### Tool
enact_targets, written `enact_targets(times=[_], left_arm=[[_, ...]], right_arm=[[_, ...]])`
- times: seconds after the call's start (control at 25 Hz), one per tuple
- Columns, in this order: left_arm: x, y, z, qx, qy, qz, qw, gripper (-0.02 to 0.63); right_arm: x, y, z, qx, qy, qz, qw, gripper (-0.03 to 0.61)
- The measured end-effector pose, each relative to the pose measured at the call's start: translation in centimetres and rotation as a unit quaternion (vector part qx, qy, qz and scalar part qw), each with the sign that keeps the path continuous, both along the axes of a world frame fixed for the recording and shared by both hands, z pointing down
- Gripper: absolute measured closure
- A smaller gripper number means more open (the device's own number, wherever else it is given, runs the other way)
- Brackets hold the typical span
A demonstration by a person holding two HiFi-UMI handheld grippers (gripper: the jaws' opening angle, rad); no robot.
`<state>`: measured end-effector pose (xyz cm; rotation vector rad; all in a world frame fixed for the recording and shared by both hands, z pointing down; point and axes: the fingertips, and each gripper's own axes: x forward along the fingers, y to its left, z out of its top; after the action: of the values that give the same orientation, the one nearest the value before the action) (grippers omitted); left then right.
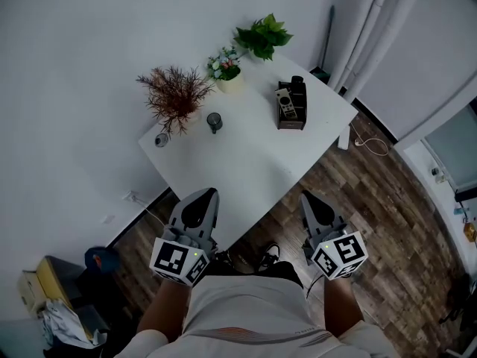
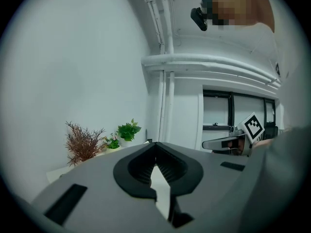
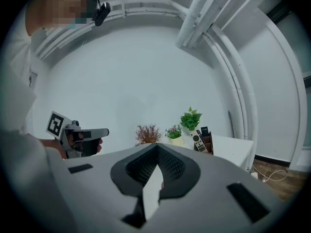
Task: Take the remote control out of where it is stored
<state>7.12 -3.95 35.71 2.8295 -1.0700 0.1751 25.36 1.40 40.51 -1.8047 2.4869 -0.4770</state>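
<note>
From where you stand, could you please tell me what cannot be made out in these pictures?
- Head view: how deep the remote control sits in its holder; too small.
- Head view: the small round thing near the table's corner; too small to identify.
- Left gripper view: most of the table, hidden behind the left gripper's own body.
- Right gripper view: the remote control's buttons; too small.

dim, flat cool light, soft faint shadows, strong fisheye bending with dark round edges in both gripper views, near foreground blurred
</note>
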Motion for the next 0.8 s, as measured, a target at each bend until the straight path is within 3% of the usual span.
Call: enact_targets(times=[0.36,0.6,0.8], left_arm=[[-2.2,-6.7,2.3,-0.012,0.002,0.051,0.9986,0.606],[-4.0,-10.9,3.7,-0.014,-0.002,0.101,0.9948,0.606],[-5.4,-13.4,4.0,-0.014,-0.011,0.109,0.9939,0.606]], right_arm=[[-2.3,-5.5,0.7,-0.024,0.031,0.058,0.998,0.566],[-2.2,-10.3,0.0,-0.025,0.062,0.144,0.987,0.565],[-0.6,-14.7,-0.3,-0.011,0.098,0.198,0.975,0.565]])
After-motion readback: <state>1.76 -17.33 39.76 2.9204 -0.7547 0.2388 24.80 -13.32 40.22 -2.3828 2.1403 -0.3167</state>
